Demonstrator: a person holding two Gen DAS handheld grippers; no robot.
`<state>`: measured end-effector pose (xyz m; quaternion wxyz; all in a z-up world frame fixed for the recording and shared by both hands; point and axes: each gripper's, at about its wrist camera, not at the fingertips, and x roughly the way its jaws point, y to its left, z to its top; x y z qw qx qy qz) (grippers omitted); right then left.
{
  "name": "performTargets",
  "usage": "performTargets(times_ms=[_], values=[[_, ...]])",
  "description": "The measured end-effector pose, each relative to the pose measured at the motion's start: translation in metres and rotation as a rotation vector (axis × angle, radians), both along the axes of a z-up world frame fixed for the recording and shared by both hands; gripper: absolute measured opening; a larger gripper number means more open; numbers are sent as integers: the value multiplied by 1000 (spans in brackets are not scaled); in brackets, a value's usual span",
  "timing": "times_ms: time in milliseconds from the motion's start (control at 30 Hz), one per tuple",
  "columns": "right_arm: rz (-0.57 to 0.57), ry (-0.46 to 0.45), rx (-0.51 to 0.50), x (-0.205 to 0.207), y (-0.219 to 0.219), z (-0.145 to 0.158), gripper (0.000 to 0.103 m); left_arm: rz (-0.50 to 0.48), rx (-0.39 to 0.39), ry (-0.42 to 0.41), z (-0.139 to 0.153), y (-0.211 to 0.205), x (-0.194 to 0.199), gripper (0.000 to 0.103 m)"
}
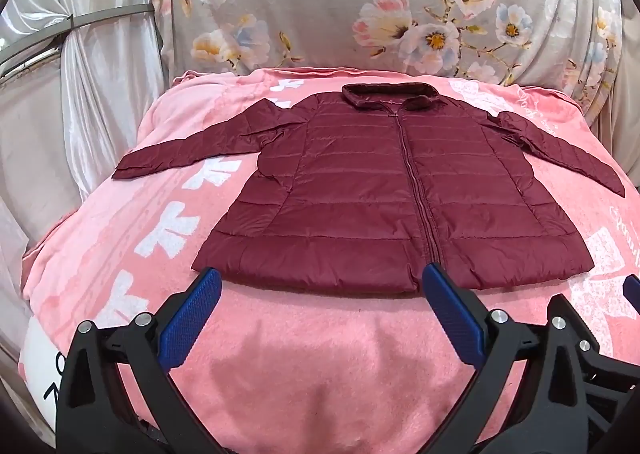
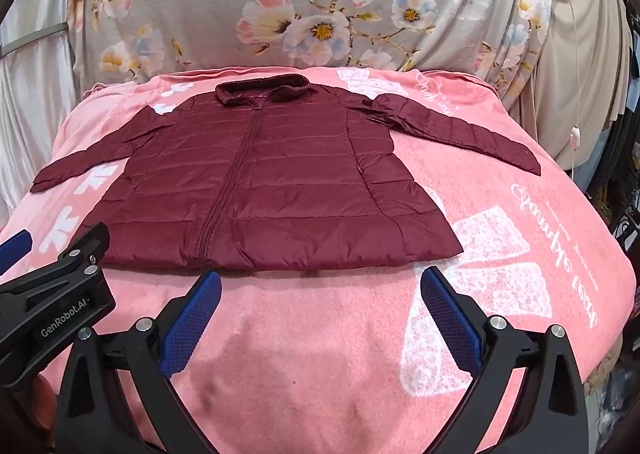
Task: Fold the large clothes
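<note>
Pink blanket [image 1: 280, 354] covers the surface, floral sheet [image 1: 320, 13] behind. Maroon jacket [image 1: 380, 189] lies flat on it, zipped, sleeves spread, collar far. Left gripper [image 1: 320, 286] and right gripper [image 2: 320, 286] hover at the hem, fingers wide apart, holding nothing.

jackets: 1 [image 1: 384, 189] | pink blankets: 1 [image 1: 304, 354] | floral sheets: 1 [image 1: 320, 13] | claws: 2 [image 1: 320, 282] [image 2: 320, 282]
</note>
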<state>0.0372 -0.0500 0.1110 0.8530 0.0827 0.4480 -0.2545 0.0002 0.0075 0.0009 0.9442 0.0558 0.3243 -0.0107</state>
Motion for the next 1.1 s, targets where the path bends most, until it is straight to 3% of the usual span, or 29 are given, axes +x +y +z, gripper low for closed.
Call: performTargets(times_ms=[1100], values=[[3,0,-4,1,5,-8,98,9,2,7,-11,7,2,98]])
